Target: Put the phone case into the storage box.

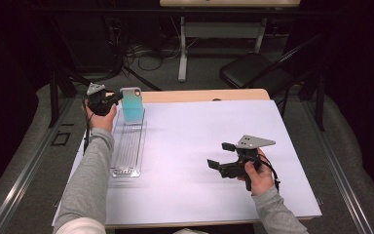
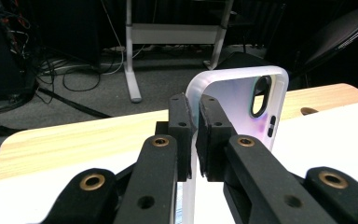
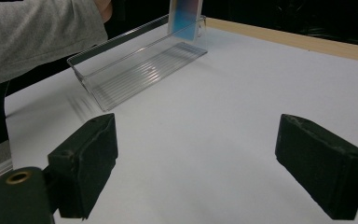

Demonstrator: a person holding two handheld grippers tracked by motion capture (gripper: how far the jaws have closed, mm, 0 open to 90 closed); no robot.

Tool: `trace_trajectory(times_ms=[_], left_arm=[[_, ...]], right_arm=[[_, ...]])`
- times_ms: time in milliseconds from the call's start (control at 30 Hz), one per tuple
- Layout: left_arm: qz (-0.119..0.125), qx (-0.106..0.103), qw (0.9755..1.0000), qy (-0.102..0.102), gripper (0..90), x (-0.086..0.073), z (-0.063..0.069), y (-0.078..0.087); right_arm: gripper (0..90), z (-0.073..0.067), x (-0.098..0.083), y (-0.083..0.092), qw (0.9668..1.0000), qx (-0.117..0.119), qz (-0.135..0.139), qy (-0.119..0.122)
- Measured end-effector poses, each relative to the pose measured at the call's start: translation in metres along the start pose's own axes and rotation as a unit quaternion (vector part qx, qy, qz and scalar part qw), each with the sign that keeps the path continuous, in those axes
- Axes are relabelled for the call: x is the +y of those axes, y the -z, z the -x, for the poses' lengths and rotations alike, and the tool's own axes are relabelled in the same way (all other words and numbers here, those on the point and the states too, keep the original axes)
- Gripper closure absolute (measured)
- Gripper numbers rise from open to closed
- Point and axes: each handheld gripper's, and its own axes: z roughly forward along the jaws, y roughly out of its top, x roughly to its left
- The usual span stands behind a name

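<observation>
A phone case (image 1: pixel 132 104) with a teal-to-blue back and a pale rim stands upright at the far end of a clear plastic tray (image 1: pixel 126 171). My left gripper (image 1: pixel 114 99) is shut on the case's side edge; in the left gripper view the pads (image 2: pixel 182 126) pinch the white rim of the case (image 2: pixel 242 100), whose camera cut-out faces me. My right gripper (image 1: pixel 222 155) hovers low over the white table top at the right, jaws wide apart with nothing between them. In the right gripper view the tray (image 3: pixel 98 88) and the case (image 3: pixel 185 18) lie ahead at upper left.
A white sheet (image 1: pixel 199 146) covers the table, with a wooden strip (image 1: pixel 204 95) along the far edge. Beyond it stand a black folding chair (image 1: pixel 253 68), a white desk leg (image 1: pixel 182 48) and floor cables. A grey sleeve (image 3: pixel 32 37) crosses the right gripper view.
</observation>
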Motion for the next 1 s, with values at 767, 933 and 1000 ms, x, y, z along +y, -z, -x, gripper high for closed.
trace_trajectory(times_ms=[767, 933, 1000], left_arm=[[-0.017, 0.012, 0.9996, -0.021, 85.3, -0.010, 0.000, -0.013], [-0.021, 0.012, 0.9994, -0.026, 85.2, -0.011, 0.000, -0.014], [-0.020, 0.012, 0.9994, -0.026, 85.2, -0.012, 0.000, -0.015]], right_arm=[[13.7, 0.001, -0.001, -0.001, 1.0000, 0.002, -0.002, 0.000], [13.7, 0.000, -0.002, -0.001, 1.0000, 0.004, -0.003, 0.000], [13.7, 0.000, -0.002, -0.001, 1.0000, 0.004, -0.003, -0.001]])
